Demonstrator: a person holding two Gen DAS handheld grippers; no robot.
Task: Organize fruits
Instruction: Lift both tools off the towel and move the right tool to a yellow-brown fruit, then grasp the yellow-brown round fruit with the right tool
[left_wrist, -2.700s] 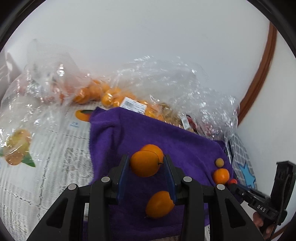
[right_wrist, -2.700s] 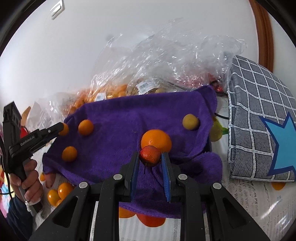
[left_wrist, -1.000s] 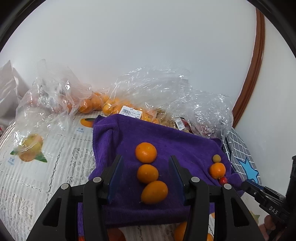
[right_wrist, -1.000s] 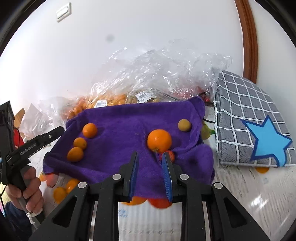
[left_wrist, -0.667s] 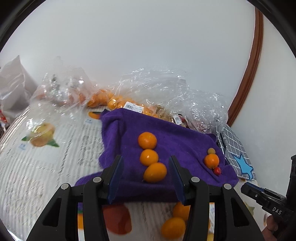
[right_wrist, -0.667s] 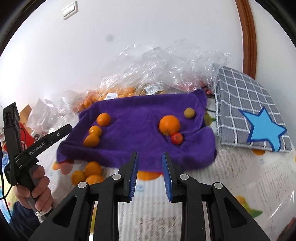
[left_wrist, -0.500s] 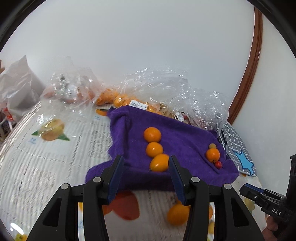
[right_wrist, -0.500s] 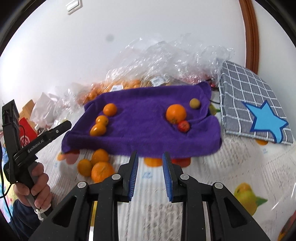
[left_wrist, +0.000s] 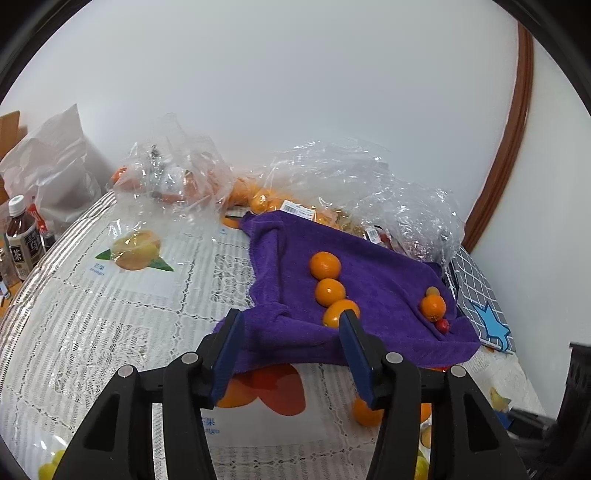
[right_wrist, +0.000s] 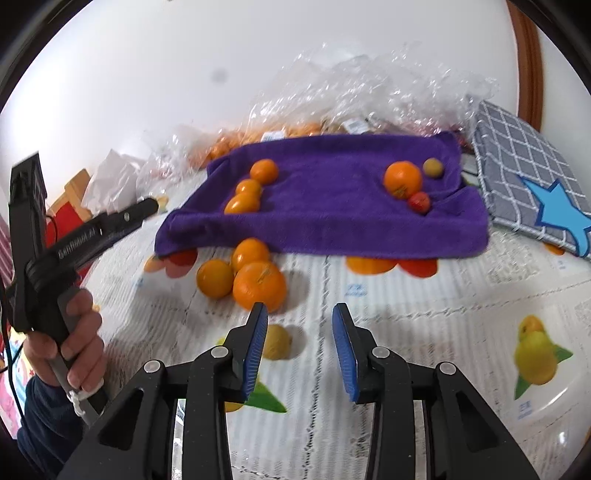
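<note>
A purple towel (left_wrist: 376, 295) (right_wrist: 332, 206) lies on the table. Three orange fruits (left_wrist: 330, 291) (right_wrist: 248, 188) sit in a row on its left part. A larger orange (right_wrist: 402, 180), a small red fruit (right_wrist: 419, 202) and a small yellow-green fruit (right_wrist: 433, 167) sit on its right part. Three loose oranges (right_wrist: 245, 275) and a small yellow fruit (right_wrist: 276, 341) lie on the tablecloth in front of the towel. My left gripper (left_wrist: 290, 332) is open and empty, back from the towel's near edge. My right gripper (right_wrist: 300, 325) is open and empty above the tablecloth.
Clear plastic bags of fruit (left_wrist: 354, 192) (right_wrist: 369, 96) lie behind the towel by the wall. A grey checked pad with a blue star (right_wrist: 532, 188) lies to the right. Bottles (left_wrist: 22, 240) stand at the far left edge. The left gripper's handle and hand (right_wrist: 59, 266) show in the right wrist view.
Both grippers let go of their fruit, the orange and the red fruit, onto the towel, then pulled back and up. The right gripper's jaws have opened wider.
</note>
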